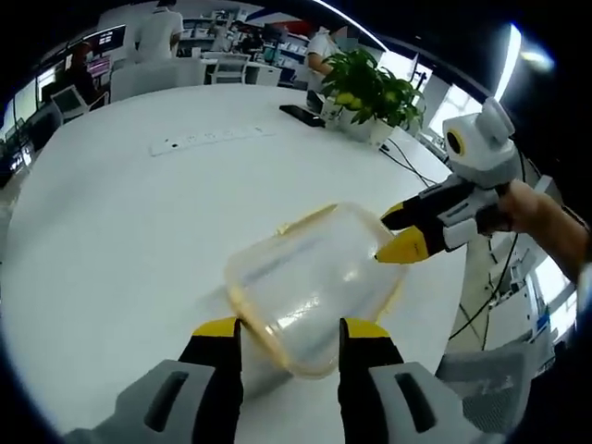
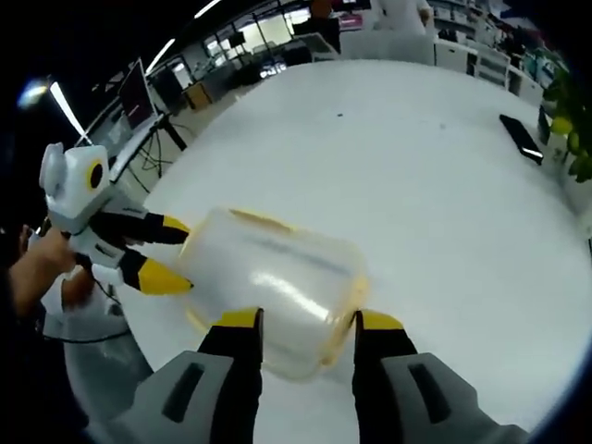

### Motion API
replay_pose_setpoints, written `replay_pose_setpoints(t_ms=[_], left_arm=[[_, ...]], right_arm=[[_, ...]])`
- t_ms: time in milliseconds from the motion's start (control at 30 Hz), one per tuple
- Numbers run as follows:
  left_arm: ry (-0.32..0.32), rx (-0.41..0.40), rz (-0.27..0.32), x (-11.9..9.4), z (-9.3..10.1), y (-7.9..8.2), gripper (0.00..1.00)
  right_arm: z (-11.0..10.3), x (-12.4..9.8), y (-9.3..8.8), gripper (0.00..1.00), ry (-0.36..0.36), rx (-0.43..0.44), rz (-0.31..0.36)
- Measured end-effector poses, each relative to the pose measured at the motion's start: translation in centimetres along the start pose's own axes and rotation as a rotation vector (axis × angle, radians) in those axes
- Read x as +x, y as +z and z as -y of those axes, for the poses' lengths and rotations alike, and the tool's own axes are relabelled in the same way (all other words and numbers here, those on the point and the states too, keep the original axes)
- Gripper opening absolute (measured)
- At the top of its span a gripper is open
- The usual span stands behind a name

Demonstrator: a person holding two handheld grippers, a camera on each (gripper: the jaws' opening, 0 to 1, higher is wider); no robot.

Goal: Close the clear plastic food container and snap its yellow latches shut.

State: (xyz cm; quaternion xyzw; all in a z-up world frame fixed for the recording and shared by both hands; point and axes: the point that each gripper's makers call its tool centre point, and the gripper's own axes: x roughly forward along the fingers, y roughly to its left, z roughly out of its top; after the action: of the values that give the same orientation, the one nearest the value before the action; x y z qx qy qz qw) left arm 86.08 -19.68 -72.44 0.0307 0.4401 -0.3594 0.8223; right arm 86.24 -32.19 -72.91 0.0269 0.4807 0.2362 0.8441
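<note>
The clear plastic container (image 1: pixel 310 287) sits on the white table (image 1: pixel 129 231) near its edge, between the two grippers. The left gripper (image 1: pixel 289 335) has its jaws apart, straddling one end; the right gripper (image 2: pixel 305 324) is likewise spread at the opposite end. It looks light, thin-walled and slippery, likely to skate, so I'd press at the yellow rim (image 2: pixel 338 338).

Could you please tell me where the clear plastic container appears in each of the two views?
Left gripper view: container at lower centre, above the left tool.
Right gripper view: container at lower centre-left, above the right tool.
Shared landmark: black phone on the white table.
</note>
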Motion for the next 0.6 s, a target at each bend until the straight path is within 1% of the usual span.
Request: replay_pose_setpoints(t_ms=[167,300,367,500,533,567,600], left_arm=[[0.013,-0.047,0.025,0.1,-0.1,0.0,0.32],[0.029,-0.071,0.042,0.1,-0.2,0.2,0.31],[0.049,-0.105,0.061,0.3,-0.4,0.5,0.3],[0.053,-0.119,0.055,0.4,-0.5,0.7,0.28],[0.058,-0.129,0.06,0.3,-0.5,0.7,0.27],[0.058,-0.16,0.068,0.3,-0.7,0.7,0.25],[0.076,-0.17,0.076,0.3,-1.2,0.7,0.23]], right_arm=[[0.0,0.0,0.2,0.33,-0.016,0.025,-0.003],[0.0,-0.1,0.1,0.32,-0.023,0.031,-0.004],[0.0,-0.1,0.1,0.32,-0.029,0.046,0.0],[0.0,-0.2,0.0,0.31,-0.033,0.054,0.002],[0.0,-0.3,0.0,0.31,-0.031,0.058,0.004],[0.0,-0.3,0.0,0.3,-0.032,0.063,0.009],[0.2,-0.2,0.2,0.29,-0.039,0.078,0.022]])
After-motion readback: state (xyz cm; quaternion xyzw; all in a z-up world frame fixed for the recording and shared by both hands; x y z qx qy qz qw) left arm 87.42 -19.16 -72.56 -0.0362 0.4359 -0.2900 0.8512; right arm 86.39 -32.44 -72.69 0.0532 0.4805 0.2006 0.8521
